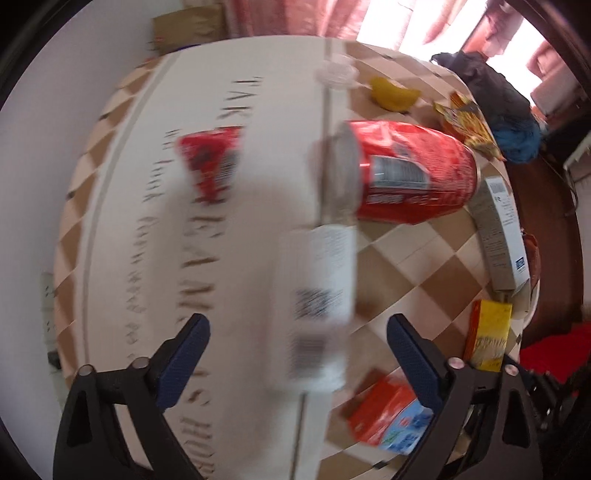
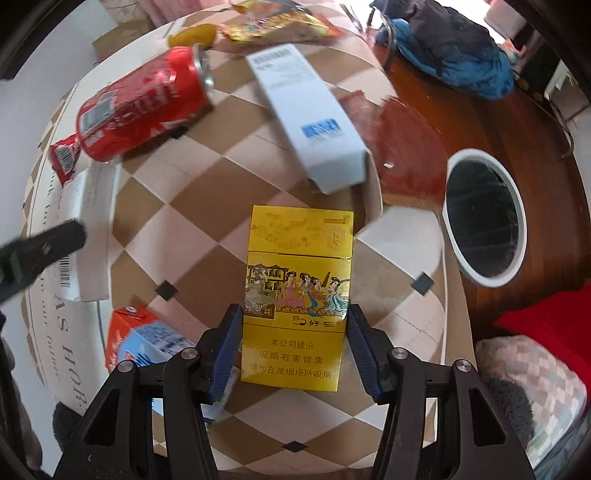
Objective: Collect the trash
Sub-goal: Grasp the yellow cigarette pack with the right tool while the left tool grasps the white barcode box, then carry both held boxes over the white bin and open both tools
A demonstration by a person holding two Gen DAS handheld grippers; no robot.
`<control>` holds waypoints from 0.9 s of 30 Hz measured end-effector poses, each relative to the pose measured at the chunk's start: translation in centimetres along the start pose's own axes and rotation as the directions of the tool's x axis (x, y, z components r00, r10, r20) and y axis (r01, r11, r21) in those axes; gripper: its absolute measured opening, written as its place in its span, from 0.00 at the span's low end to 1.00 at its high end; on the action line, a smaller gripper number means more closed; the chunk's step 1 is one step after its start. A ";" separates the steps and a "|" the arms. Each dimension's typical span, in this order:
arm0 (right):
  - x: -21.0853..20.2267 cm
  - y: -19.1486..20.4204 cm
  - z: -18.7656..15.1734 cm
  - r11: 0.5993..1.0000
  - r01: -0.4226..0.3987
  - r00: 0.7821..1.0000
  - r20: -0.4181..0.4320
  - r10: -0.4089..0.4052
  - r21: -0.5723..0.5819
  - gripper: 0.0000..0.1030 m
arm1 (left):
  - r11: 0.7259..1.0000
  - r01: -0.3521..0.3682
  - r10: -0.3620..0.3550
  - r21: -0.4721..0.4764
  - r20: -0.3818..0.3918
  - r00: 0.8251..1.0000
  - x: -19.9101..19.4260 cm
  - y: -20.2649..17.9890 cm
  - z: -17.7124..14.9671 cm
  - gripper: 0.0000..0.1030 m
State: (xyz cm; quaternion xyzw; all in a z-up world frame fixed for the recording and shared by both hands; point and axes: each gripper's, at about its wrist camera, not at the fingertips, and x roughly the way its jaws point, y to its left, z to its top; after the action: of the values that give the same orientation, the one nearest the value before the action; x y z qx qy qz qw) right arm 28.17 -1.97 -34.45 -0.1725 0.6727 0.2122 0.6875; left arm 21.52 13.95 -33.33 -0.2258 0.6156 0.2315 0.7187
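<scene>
Cigarette pack (image 2: 295,314), yellow, sits clamped between the fingers of the right hand-held gripper (image 2: 293,345) above the checkered counter (image 2: 207,206). Ahead lie a white box (image 2: 310,122) and a red can (image 2: 144,107). Left hand-held gripper (image 1: 297,358) is spread apart around a blurred white box (image 1: 317,306).

Daylight pours through the window (image 1: 424,26) behind the pink curtains (image 1: 295,18), blown out to pure white in the left view. That view is smeared by motion: the white box (image 1: 317,306) and the lettering on the table (image 1: 122,206) are streaked, though the can (image 1: 413,173) reads sharper. The right view is crisp and evenly lit; the yellow pack (image 2: 295,299) has legible print and soft shadows. Both bend hard at the dark round rims.
</scene>
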 end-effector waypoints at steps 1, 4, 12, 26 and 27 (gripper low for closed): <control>-0.1 -0.7 -0.3 1.000 -0.010 1.000 -0.005 0.010 0.013 0.57 | 1.000 -0.006 0.006 0.009 -0.006 1.000 0.4 -0.4 0.4 0.89; -0.1 -0.7 0.1 0.999 -0.016 1.000 -0.008 0.017 0.029 0.58 | 0.999 -0.038 0.038 0.032 -0.020 0.999 1.6 -1.0 1.2 0.59; -0.3 1.5 -0.2 0.999 0.044 0.999 0.004 -0.044 0.000 0.64 | 0.998 -0.060 0.060 0.021 -0.012 0.998 1.3 0.8 -1.4 0.41; -1.6 2.2 -2.6 0.997 0.035 0.999 0.031 -0.033 -0.070 0.58 | 0.995 -0.099 0.100 -0.017 0.027 0.995 -0.7 2.9 -7.8 0.41; -2.1 2.1 -2.9 0.997 0.028 0.999 0.043 -0.025 -0.069 0.58 | 0.995 -0.104 0.104 -0.014 0.043 0.994 -1.4 3.1 -8.2 0.41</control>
State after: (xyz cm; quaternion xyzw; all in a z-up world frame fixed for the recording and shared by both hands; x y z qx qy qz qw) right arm 24.56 -1.83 -32.33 -0.2008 0.6481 0.2300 0.6977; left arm 13.06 11.36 -33.21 -0.1926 0.6093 0.2770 0.7175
